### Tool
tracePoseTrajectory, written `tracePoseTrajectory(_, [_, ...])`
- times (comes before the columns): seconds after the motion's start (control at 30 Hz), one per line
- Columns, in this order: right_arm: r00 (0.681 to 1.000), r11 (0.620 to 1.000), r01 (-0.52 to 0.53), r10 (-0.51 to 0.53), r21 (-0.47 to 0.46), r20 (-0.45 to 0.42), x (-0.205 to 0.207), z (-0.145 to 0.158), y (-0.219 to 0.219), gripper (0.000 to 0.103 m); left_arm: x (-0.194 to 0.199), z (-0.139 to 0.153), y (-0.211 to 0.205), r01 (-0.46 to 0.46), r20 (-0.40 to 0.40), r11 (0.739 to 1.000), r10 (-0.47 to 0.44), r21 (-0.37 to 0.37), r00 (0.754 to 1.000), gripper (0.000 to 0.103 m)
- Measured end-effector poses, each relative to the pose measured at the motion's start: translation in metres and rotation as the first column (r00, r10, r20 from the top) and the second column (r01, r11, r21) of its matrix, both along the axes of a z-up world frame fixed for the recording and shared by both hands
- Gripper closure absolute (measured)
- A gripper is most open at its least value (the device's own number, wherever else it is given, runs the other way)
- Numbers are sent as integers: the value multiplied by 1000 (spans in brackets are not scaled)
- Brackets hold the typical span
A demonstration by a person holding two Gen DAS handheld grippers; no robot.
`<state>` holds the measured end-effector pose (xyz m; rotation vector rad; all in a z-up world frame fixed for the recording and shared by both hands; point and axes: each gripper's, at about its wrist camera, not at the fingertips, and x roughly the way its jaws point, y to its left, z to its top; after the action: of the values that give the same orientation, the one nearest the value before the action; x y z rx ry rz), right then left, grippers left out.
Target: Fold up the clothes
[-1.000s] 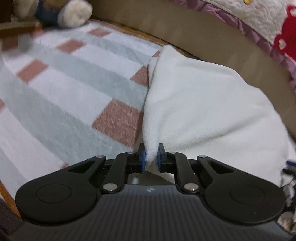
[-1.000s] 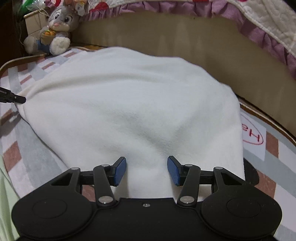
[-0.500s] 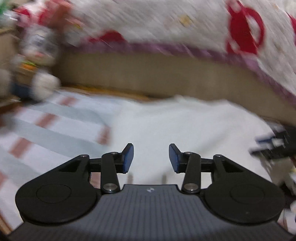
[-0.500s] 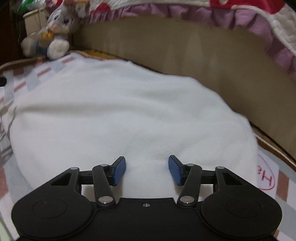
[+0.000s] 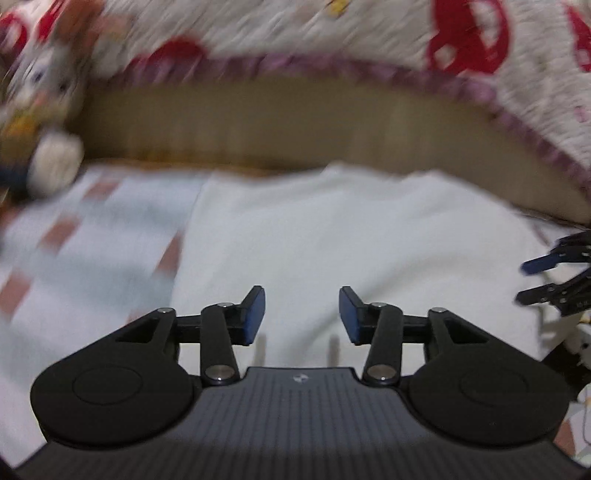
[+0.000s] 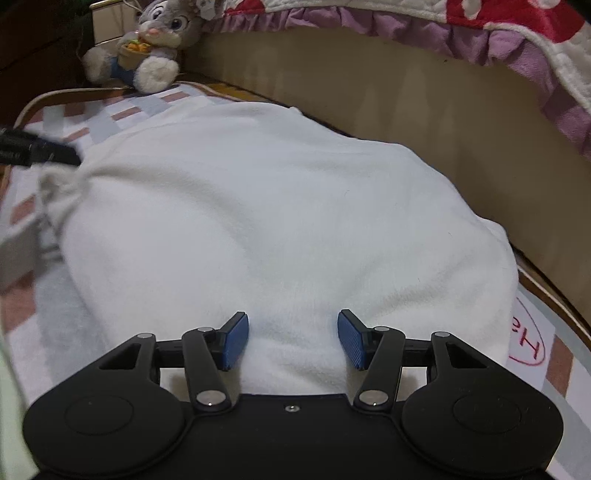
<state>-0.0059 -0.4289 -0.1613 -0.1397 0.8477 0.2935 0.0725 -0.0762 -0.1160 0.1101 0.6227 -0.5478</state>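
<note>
Both the left gripper (image 5: 302, 318) and right gripper (image 6: 291, 339) have matte black linkages, silver pivot screws and ribbed blue fingertip pads (image 6: 352, 339).

White fleece garment (image 6: 280, 221) — soft, plain, folded into a broad rounded mound with smooth upper surface — lies flat on the checked blanket (image 6: 55, 122), its far edge near the tan bed side (image 6: 406, 92), left edge slightly rumpled.

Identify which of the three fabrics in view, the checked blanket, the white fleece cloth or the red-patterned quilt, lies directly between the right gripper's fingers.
The white fleece cloth: the open right gripper straddles its near edge; blanket and quilt lie farther off.
</note>
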Motion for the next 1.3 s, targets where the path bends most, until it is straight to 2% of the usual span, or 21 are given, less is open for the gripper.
tracePoseTrajectory(0.1, [995,992,89,-92,87,32,19,20,-27,43,31,-21,-21,49,-69,995,-43,87,997,54])
tracePoseTrajectory(0.13, [991,986,123,-128,110,36,26,24,-37,43,38,-33,-28,37,-79,986,-24,162,997,54])
tracePoseTrajectory(0.2, [979,969,193,-201,153,37,41,31,-58,43,59,-53,-26,24,-89,976,-5,215,996,44])
tracePoseTrajectory(0.23, [971,960,227,-235,167,34,47,33,-69,43,69,-52,-19,-2,-135,985,26,171,990,40])
tracePoseTrajectory(0.3, [954,938,289,-298,192,20,56,34,-90,43,84,-44,-7,-63,-207,994,79,84,975,40])
tracePoseTrajectory(0.43, [921,892,385,-388,237,-38,67,29,-132,39,99,-12,7,-132,-125,991,129,-18,984,41])
tracePoseTrajectory(0.53, [893,846,448,-438,290,-100,76,16,-161,39,142,-10,9,-187,-157,982,180,-27,971,40])
tracePoseTrajectory(0.6, [875,795,483,-458,368,-159,84,3,-179,39,175,-17,5,-220,-205,975,213,-12,955,38])
tracePoseTrajectory(0.67, [855,730,515,-473,448,-213,93,-10,-193,39,202,-31,-2,-221,-265,975,212,-4,941,38])
tracePoseTrajectory(0.7, [851,714,521,-475,468,-223,96,-15,-196,39,209,-36,-2,-210,-287,977,197,-17,937,40])
tracePoseTrajectory(0.73, [849,703,524,-476,480,-228,99,-19,-198,38,217,-41,-1,-199,-309,980,179,-33,934,58])
tracePoseTrajectory(0.77, [847,693,526,-477,493,-233,101,-23,-199,38,219,-42,-6,-157,-297,988,149,-1,943,95])
tracePoseTrajectory(0.83, [843,671,530,-479,518,-243,106,-32,-201,36,208,-35,-26,-40,-182,982,74,184,981,95])
tracePoseTrajectory(0.9, [840,649,534,-480,542,-253,112,-40,-204,36,194,-19,-34,-22,-94,972,45,233,995,96])
tracePoseTrajectory(0.93, [838,637,536,-481,554,-258,114,-45,-205,41,189,-11,-32,-45,-62,976,59,214,996,96])
tracePoseTrajectory(0.97, [836,625,538,-481,566,-263,117,-49,-206,73,184,-2,-29,-71,-31,980,78,188,996,96])
tracePoseTrajectory(1.0, [857,647,499,-467,577,-217,116,-46,-203,86,180,6,-24,-113,13,981,112,157,994,96])
tracePoseTrajectory(1.03, [877,686,448,-461,573,-134,112,-38,-198,92,178,11,-19,-139,48,980,134,140,990,96])
tracePoseTrajectory(1.13, [872,701,359,-487,616,46,98,-16,-194,95,181,9,-14,-181,81,977,172,112,982,96])
tracePoseTrajectory(1.2, [870,740,343,-482,578,100,100,-9,-191,96,191,-10,-20,-186,67,970,177,157,982,96])
tracePoseTrajectory(1.3, [889,821,363,-447,441,101,116,-11,-179,97,197,-40,-34,-162,44,952,156,260,987,94])
